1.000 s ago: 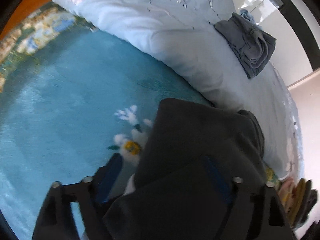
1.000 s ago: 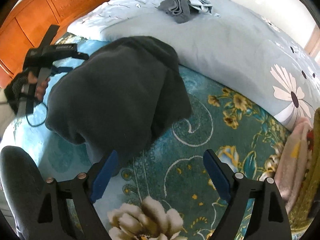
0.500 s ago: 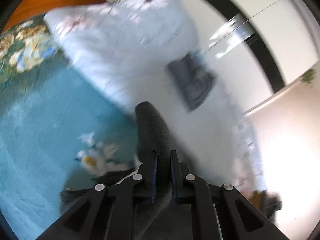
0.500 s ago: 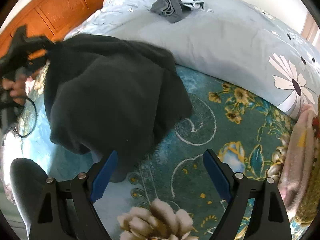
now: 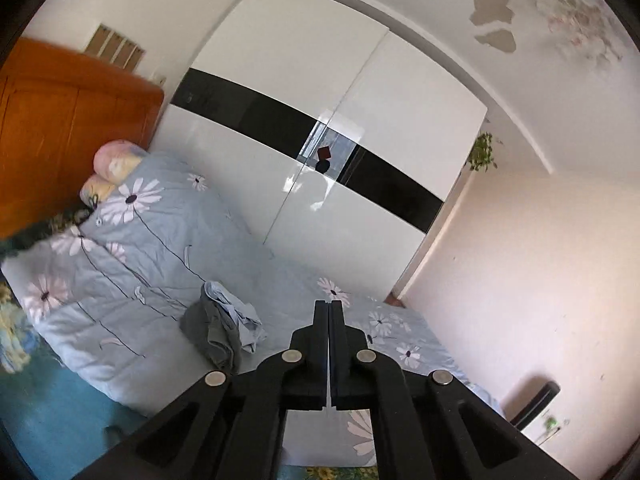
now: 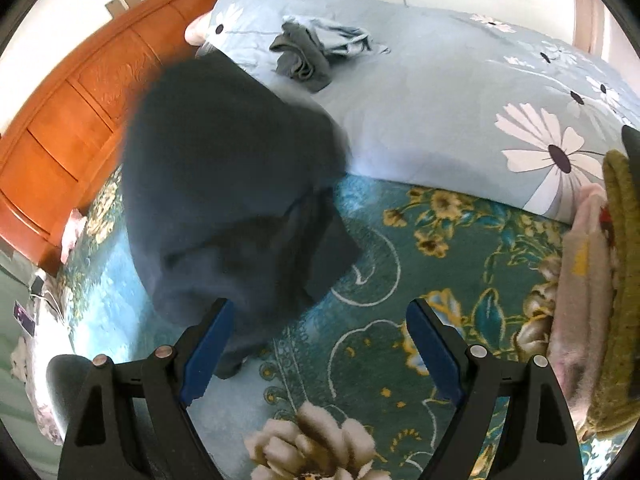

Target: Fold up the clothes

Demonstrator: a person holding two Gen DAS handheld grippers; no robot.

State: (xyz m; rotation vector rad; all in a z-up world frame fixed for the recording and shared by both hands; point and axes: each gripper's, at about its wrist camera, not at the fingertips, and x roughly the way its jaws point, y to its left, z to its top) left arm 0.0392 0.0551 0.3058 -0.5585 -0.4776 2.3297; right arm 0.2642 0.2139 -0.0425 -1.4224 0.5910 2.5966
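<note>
A dark garment point(image 6: 236, 200) hangs blurred above the floral bedspread point(image 6: 420, 280), its lower edge trailing near the left finger of the right tongs point(image 6: 316, 344), which stand wide open and empty, likely waiting to catch a corner. The left tongs point(image 5: 329, 344) are pressed together and tilted up toward the wardrobe point(image 5: 320, 120); whether cloth is pinched between them cannot be told. A crumpled grey-and-blue bundle point(image 6: 316, 50) lies on the flowered quilt point(image 6: 460, 100) beyond.

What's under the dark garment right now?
The dark garment lies on the green floral blanket, its far edge against the blue duvet. Anything beneath it is covered.
</note>
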